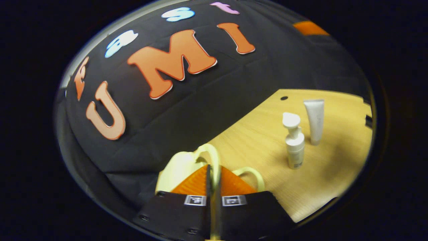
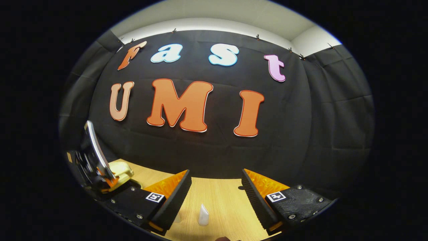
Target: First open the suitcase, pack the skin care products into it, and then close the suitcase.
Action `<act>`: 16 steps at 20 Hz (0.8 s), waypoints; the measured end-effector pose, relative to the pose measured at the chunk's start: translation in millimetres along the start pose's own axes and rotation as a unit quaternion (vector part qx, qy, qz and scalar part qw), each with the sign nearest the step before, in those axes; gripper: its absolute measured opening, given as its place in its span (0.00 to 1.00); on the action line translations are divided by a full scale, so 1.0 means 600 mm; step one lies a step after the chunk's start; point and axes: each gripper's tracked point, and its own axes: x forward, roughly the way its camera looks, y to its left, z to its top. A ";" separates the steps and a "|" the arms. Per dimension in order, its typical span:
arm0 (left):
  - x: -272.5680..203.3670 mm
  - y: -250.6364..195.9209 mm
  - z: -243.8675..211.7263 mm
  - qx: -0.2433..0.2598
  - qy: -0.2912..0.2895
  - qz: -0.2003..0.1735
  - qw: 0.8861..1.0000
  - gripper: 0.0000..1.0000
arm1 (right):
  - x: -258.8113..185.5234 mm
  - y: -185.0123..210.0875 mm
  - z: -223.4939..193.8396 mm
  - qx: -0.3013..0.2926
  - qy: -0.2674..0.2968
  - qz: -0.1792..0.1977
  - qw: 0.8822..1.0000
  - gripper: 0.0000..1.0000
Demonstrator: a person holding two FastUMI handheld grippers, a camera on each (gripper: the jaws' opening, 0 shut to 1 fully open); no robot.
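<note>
In the left gripper view my left gripper (image 1: 213, 169) is shut on a thin loop handle (image 1: 214, 155) of the pale yellow suitcase (image 1: 177, 169), which sits at the table's back edge against the black cloth. A second loop (image 1: 254, 174) curves out to the right of the fingers. A white pump bottle (image 1: 295, 144) and a white tube (image 1: 315, 120) stand upright on the wooden table (image 1: 254, 140) to the right. In the right gripper view my right gripper (image 2: 215, 174) hangs open above the table, with a white pointed top (image 2: 203, 214) below the gap. The left gripper (image 2: 95, 164) and suitcase (image 2: 122, 172) show far left.
The black cloth wall rises right behind the suitcase and along the table's back edge. A small dark hole (image 1: 284, 98) marks the tabletop near the far side. Bare wood (image 1: 337, 167) lies around the two products.
</note>
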 end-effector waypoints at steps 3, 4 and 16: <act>-0.028 0.065 -0.002 -0.059 -0.006 0.015 0.998 0.03 | 0.004 0.014 0.008 -0.007 -0.005 0.008 1.000 0.95; -0.034 0.091 0.002 -0.078 -0.008 0.023 0.997 0.03 | 0.004 0.018 0.009 -0.010 -0.005 0.009 1.000 0.95; -0.061 0.374 -0.069 -0.196 -0.009 0.117 0.974 0.02 | 0.009 0.073 0.013 -0.018 0.000 0.017 1.000 0.95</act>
